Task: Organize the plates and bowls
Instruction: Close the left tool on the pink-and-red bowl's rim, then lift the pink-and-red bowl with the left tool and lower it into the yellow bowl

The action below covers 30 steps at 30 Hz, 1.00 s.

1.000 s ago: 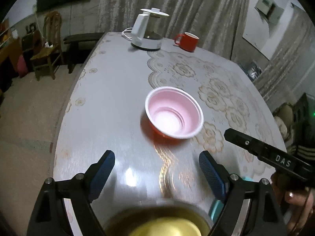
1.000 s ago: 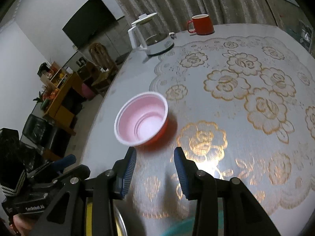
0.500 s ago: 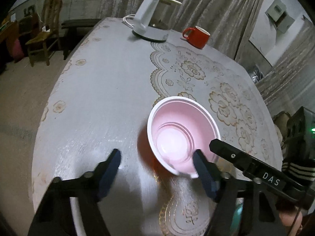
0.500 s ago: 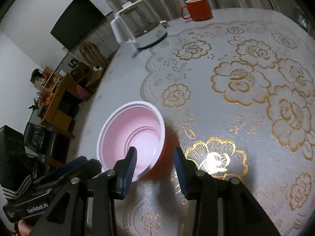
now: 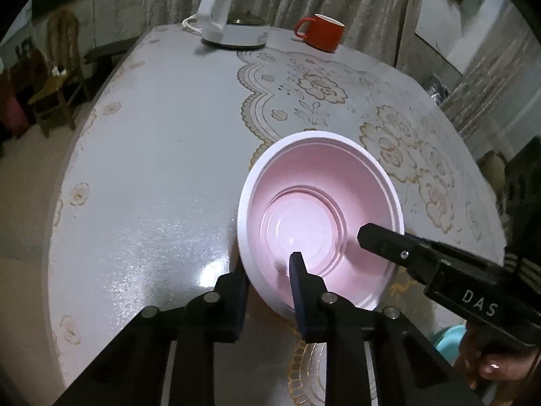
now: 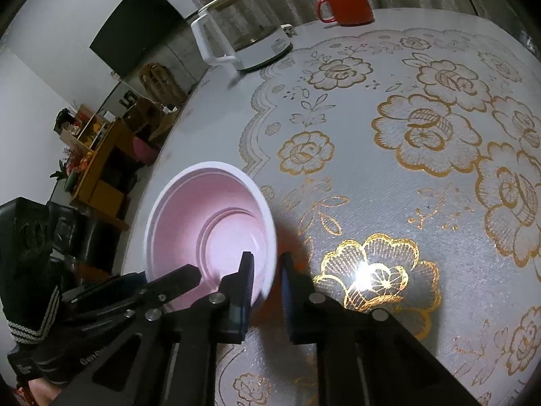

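The pink bowl (image 5: 321, 216) sat on the table (image 5: 162, 155), near its front edge. In the left wrist view, the left claw (image 5: 270, 280) had just closed on the bowl's near rim, one finger inside and one outside. The right claw (image 5: 375, 237) reached over the rim from the right. A kettle (image 5: 233, 17) and red mug (image 5: 321, 32) stood far behind.

In the right wrist view, the right claw (image 6: 267, 280) had just closed on the pink bowl's (image 6: 209, 223) right-hand rim, pinching the wall. The left claw (image 6: 182, 280) entered beside it.
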{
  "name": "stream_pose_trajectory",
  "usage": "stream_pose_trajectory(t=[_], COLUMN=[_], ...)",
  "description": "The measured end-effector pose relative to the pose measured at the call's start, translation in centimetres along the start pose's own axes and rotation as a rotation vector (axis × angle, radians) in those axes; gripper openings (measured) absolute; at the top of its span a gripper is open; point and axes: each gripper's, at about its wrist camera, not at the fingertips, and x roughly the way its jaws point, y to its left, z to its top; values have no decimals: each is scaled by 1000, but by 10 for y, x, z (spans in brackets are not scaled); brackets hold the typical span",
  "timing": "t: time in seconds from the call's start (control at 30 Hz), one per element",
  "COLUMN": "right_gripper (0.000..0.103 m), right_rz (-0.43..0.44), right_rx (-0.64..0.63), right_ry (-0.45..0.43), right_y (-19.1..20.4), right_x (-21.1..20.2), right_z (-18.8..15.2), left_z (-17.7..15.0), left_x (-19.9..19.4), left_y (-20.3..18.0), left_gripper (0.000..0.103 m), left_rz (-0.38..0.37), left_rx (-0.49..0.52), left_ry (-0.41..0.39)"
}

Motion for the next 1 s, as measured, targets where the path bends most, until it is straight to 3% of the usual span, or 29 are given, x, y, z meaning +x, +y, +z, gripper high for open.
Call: stream_pose_trajectory(t=[0.4,1.0], right_gripper=[14,14], right_rz=[4,60], right_rx=[-19,-28], right_ry=[-49,-127], right_y=[10,27], right_x=[-33,-100], right_z=[-20,-82], left_z=[-27,-93], left_x=[-42,-99], left_y=[-25,-47], left_gripper=[23,23], left_rz=[27,8], left_rx=[79,107], left_ry=[-87,-161])
